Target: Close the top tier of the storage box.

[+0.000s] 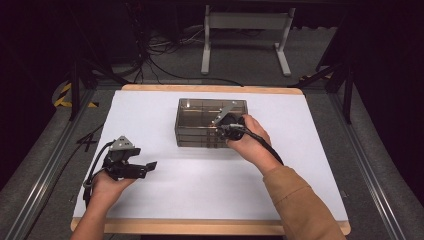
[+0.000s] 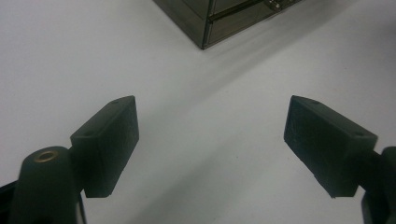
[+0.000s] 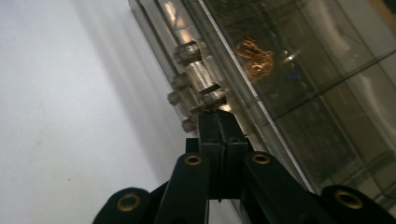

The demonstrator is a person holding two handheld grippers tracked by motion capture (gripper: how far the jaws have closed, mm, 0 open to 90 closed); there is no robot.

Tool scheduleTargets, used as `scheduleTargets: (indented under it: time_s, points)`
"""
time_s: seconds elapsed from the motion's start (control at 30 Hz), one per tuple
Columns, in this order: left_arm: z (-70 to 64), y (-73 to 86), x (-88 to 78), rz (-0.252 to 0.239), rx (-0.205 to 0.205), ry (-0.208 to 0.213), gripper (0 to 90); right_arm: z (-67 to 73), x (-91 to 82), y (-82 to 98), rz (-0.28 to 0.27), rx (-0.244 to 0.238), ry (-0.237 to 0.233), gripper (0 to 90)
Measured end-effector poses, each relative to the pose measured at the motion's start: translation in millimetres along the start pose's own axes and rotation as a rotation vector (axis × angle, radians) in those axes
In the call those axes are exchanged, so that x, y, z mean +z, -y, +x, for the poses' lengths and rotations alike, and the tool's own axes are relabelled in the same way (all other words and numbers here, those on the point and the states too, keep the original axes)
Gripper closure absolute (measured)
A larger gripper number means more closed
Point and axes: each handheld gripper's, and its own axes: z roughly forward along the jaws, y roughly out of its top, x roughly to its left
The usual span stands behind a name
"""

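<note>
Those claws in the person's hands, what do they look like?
Both are matt black, built of jointed links with brass-coloured rivets. Each ends in two flat, blocky pads. The left claw carries a grey three-cornered plate on top, and a black cable trails from it. The right claw has a grey plate too and a black cable along a tan sleeve.

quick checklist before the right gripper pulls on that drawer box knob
1. Right gripper at a clear knob on the drawer box front: ok, tips meet the knob.
2. Jaws closed: ok, pressed together; whether they pinch the knob or only touch it: cannot tell.
3. Left gripper ready to steady the box: not ok, open and off to the side over bare white table.
4. Table in front of the box free for a drawer to slide out: ok.
5. Gold item inside the box safely seated: cannot tell.
</note>
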Motion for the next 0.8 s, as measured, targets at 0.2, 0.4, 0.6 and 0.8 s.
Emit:
scheduleTargets:
  time_s: [0.2, 0.4, 0.6, 0.8]
  points:
    - [-0.4, 0.1, -0.2, 0.005, 0.004, 0.001, 18.7, -0.3, -4.3, 1.6, -0.019, 0.005, 0.005, 90.0]
    - [0.7, 1.1, -1.5, 0.008, 0.003, 0.001, 18.6, 3.1, -9.7, 2.8, -0.034, 0.003, -0.018, 88.1]
    - [1.3, 2.6, -2.5, 0.009, 0.001, 0.003, 18.3, 8.2, -18.6, 5.7, -0.048, -0.016, -0.040, 81.4]
    - [0.7, 4.9, -2.0, 0.011, -0.002, 0.006, 18.1, 10.7, -31.5, 12.5, -0.087, -0.017, -0.081, 72.9]
